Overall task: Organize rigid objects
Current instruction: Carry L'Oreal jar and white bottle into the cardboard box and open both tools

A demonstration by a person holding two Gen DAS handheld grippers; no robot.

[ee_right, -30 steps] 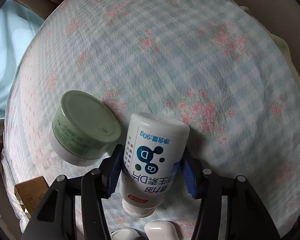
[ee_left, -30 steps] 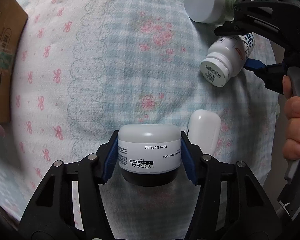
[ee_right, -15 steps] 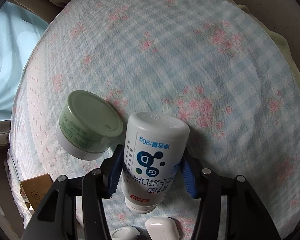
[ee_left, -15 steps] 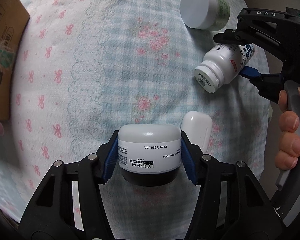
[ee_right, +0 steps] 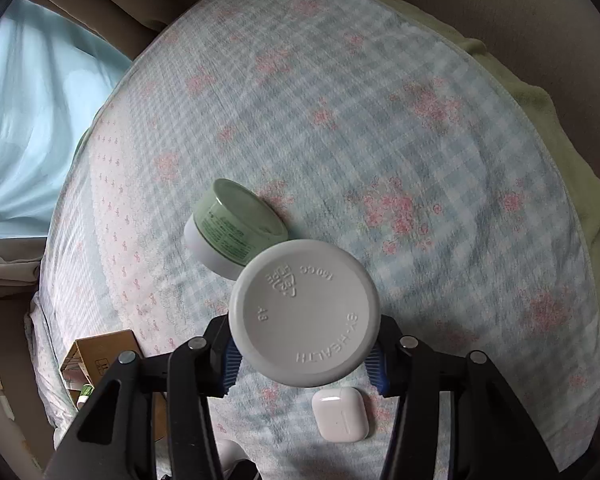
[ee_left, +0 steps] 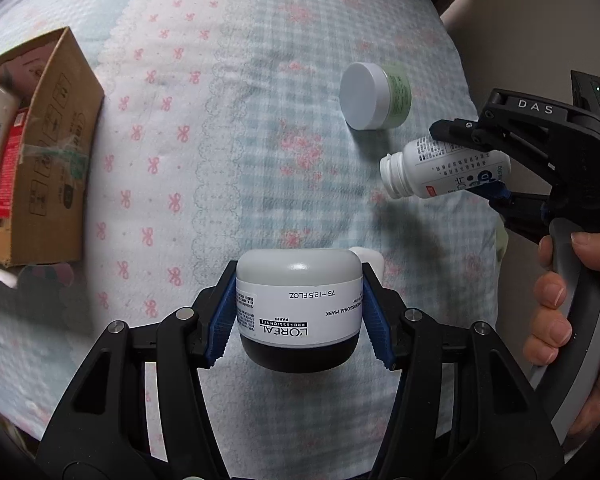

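L'Oréal jar (ee_left: 298, 308), rigid and slick, we're gripping mid-wall in the left claw (ee_left: 298, 316); right claw (ee_right: 304, 354) is clamping the light bottle (ee_right: 304, 318).

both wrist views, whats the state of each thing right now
mask jar: clamped in left gripper, off the cloth
pill bottle: clamped in right gripper, base toward camera
green jar: on its side on the cloth
earbud case: closed, flat on the cloth
cardboard box: open, items inside

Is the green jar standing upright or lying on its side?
On its side: the green jar shows its white lid sideways and rests on the bedspread.
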